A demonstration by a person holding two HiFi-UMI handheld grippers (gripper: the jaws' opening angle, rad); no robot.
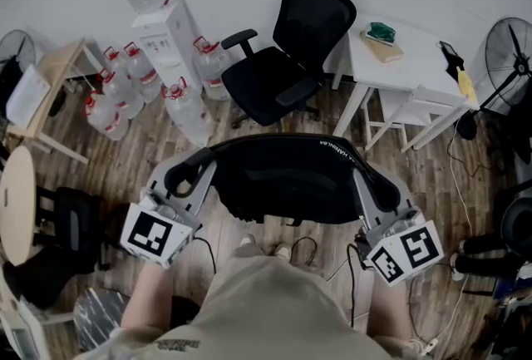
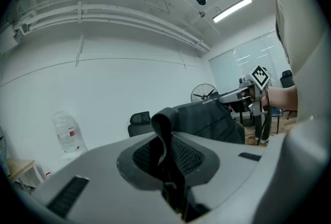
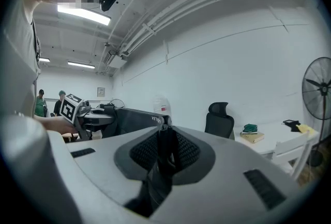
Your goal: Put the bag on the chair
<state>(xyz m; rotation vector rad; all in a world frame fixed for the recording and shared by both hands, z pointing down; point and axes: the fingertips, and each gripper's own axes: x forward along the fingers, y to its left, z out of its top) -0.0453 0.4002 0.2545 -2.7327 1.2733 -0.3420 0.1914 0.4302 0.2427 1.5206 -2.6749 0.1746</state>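
The black fabric bag (image 1: 287, 180) hangs between both tools, near the person and well short of the black mesh office chair (image 1: 278, 71), which stands farther off, slightly left. The left gripper (image 1: 188, 176) has its jaws nearly together, pinching the bag's left strap (image 2: 163, 130). The right gripper (image 1: 379, 189) is likewise clamped on the right strap (image 3: 164, 145). To carry it well, keep both ends level, bring the bag over the seat, and lower it squarely before letting go. Counted: one bag, one office chair ahead, two grippers, two standing fans (image 1: 509, 51), and at least five water jugs (image 1: 184, 105) on the floor.
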